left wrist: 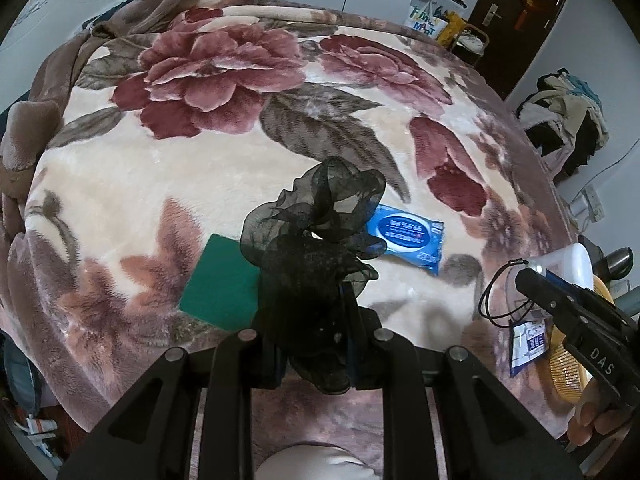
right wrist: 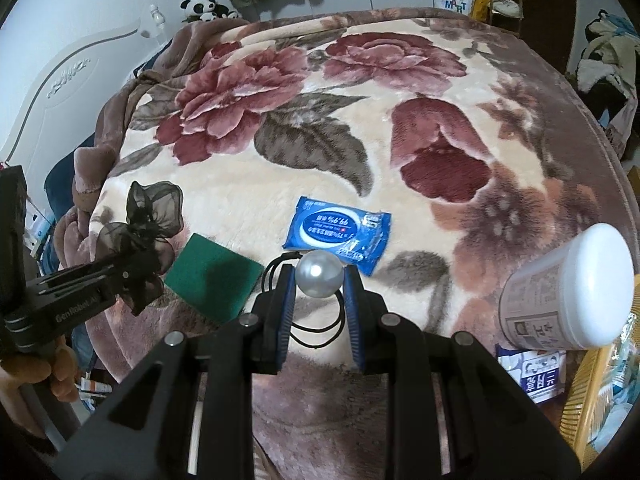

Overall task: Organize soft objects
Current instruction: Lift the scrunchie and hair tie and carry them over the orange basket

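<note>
Left gripper clamped on a black organza scrunchie, ruffles spilling above and below the blue-padded fingers, held up off the bed. In the right wrist view, same left gripper at far left, gripped by a hand, sheer ruffles of the scrunchie fanning upward.

Right gripper closed on a pearl hair tie: large pearl bead pinched between the blue pads, black elastic loops dangling below and behind the bead. From the left wrist view, right gripper entering at lower right, elastic loops of the hair tie hanging from its tip, bead mostly hidden, fingertips of a hand beneath the handle.

Below both, lying flat on a floral plush blanket: a green scouring pad toward the left, a blue wet-wipes pack just right of it, apart, not touching. Same pad and pack partly covered by the scrunchie in the left wrist view.

At the right edge, a white lidded jar with a printed label, tilted, a blue-and-white printed packet below it, and a yellow woven basket. Farther back, panda plush toys by a white headboard, a dark door, and a clothes pile.
</note>
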A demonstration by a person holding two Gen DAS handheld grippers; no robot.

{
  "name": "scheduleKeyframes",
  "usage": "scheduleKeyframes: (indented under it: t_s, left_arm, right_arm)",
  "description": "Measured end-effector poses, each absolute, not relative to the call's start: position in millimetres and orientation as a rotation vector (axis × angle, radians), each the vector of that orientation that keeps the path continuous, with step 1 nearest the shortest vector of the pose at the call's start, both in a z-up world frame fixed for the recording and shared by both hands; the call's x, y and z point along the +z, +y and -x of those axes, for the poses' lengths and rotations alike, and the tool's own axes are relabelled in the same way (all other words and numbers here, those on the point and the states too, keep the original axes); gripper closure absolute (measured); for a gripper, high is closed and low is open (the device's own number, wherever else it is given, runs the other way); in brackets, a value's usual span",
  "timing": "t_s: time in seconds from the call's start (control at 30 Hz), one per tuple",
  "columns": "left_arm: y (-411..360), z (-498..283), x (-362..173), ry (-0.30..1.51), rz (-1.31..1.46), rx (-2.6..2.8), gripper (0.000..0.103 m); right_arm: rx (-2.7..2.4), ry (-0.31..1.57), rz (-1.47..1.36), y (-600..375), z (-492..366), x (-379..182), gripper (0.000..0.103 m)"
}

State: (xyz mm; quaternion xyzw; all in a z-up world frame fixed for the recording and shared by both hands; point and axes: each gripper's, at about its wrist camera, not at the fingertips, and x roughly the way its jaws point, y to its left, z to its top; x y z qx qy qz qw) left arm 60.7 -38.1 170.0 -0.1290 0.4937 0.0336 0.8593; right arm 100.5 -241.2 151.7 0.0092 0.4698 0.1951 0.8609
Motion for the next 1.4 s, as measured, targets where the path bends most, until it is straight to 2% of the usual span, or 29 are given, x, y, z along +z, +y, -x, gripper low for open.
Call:
scheduleKeyframes:
  t_s: [1.4]
  left_arm:
    - [-175, -99, 207, 1.016, 0.144, -0.129, 0.081]
  right_arm:
    - [0.255, 0.894, -0.085, -361, -98, 198, 0.078]
